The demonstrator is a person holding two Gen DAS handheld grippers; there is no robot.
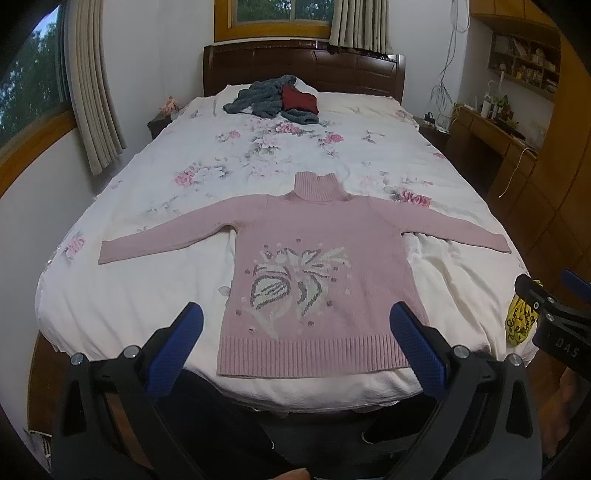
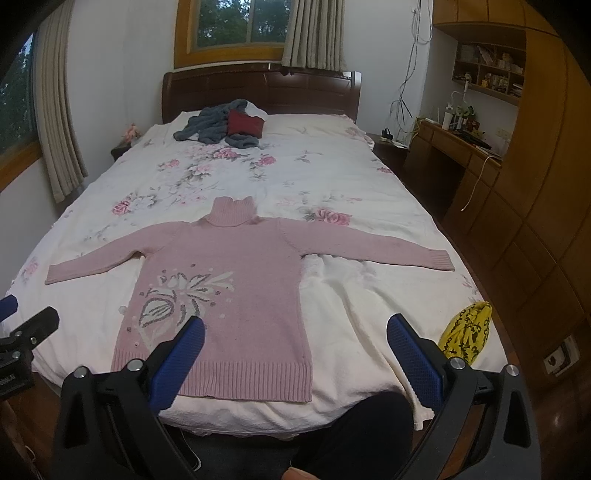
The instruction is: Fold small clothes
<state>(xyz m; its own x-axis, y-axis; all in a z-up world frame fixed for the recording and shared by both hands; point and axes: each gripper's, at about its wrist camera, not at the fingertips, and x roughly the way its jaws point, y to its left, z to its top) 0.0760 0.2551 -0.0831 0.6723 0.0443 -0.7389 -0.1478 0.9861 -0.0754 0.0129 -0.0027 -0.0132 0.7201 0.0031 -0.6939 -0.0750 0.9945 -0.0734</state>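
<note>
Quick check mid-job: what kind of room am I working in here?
A home bedroom, most likely: a bed with a wooden headboard, curtains at the window, and a desk along the wall.

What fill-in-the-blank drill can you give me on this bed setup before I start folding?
1. The pink sweater lies flat on the bed with both ____ spread out sideways.
2. The left gripper and the right gripper both have their jaws ____.
3. The grey garment near the headboard has a dark ____ piece lying on it.
4. The bundle at the bed's right edge is ____ with black markings.

Missing words: sleeves; open; red; yellow
</note>
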